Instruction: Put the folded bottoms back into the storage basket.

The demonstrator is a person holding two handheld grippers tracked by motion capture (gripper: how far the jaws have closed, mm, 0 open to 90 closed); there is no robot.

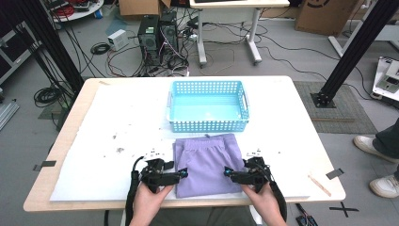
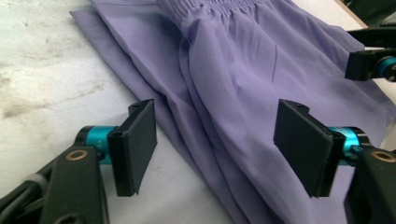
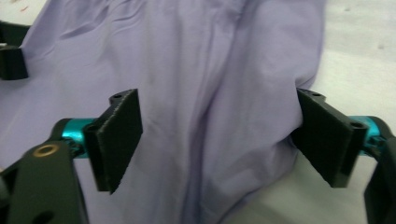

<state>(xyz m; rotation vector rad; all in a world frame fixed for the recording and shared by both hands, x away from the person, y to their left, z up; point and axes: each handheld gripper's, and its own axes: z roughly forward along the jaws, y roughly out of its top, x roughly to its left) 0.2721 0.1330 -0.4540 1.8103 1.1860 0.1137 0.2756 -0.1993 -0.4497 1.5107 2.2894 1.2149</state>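
Left gripper view has my left tool low over the near left edge of the purple shorts, jaws spread wide with cloth lying between them and neither pad pressing on it. Right gripper view has my right tool in the same way at the garment's opposite edge: jaws apart, the fabric bunched between them, one pad just beside a fold, nothing clamped. From the high view, my two hands come in from the near edge, the left tool and right tool pointing toward each other across the shorts' near half.

The shorts lie flat on the white sheet that covers the table, folded into a rough upright rectangle. Its long axis runs from me toward the far side, with the gathered elastic waistband at the far end, pointing at the basket.

Just beyond the waistband stands the light blue perforated basket, near the shorts but not touching them. I see its bare floor inside.
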